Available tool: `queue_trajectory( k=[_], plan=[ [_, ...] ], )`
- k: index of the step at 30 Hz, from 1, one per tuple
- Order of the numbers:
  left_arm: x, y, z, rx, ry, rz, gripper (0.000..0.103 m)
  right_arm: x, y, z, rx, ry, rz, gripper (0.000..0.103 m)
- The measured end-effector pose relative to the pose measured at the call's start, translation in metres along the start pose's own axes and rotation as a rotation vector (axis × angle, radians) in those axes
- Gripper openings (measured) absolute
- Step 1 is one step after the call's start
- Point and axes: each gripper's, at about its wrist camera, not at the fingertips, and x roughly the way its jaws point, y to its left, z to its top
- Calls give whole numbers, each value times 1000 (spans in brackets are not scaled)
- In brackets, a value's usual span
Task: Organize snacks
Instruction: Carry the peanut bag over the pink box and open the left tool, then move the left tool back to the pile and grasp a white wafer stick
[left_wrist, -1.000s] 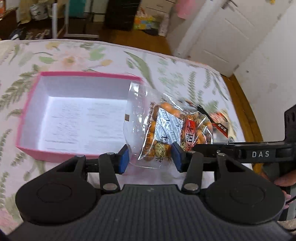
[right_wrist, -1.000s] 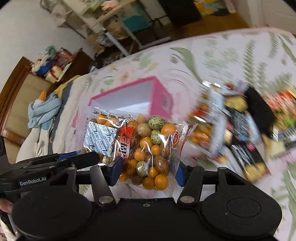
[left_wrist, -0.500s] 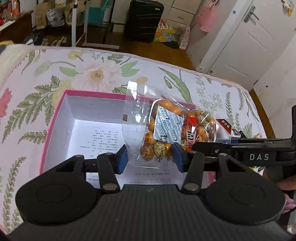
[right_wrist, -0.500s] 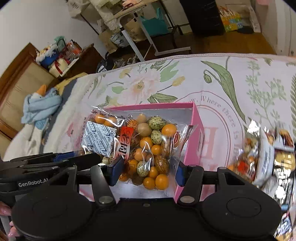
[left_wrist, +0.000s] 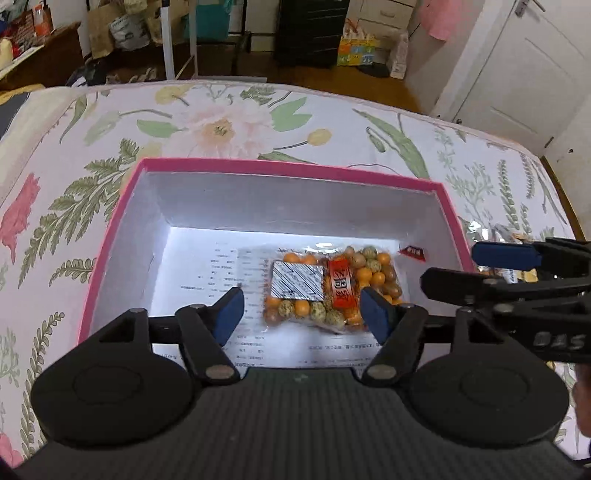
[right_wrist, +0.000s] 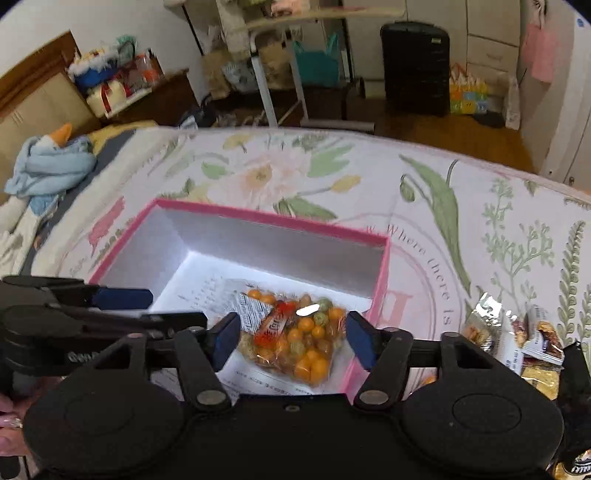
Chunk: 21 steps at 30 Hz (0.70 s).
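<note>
Bag (left_wrist: 332, 290) lies in box (left_wrist: 288, 171), below opening tongs (left_wrist: 301, 314).

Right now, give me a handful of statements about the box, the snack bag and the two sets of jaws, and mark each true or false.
1. The snack bag lies on the floor of the pink box. True.
2. The left gripper is clamped on the bag. False: its jaws are opening, and the bag lies below them, free of the pads.
3. The box holds several bags. False: only this one bag shows inside, on a printed sheet.
4. More snack packets lie on the floral cover outside the box. True.
5. The right gripper holds the bag up in the air. False: its jaws are opening and nothing is gripped.
</note>
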Motion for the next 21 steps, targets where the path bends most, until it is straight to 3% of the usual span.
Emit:
queue_trajectory(
  k=[7, 15, 21],
  plan=[
    [-46, -30, -12, 49, -16, -98, 69, -74, -28, -18, 49, -46, 66, 71],
    [-91, -96, -41, 149, -51, -147, 66, -165, -75, -69, 52, -151, 41, 71],
    [-93, -151, -66, 202, -98, -180, 61, -182, -109, -110, 56, -198, 1, 71]
  ],
)
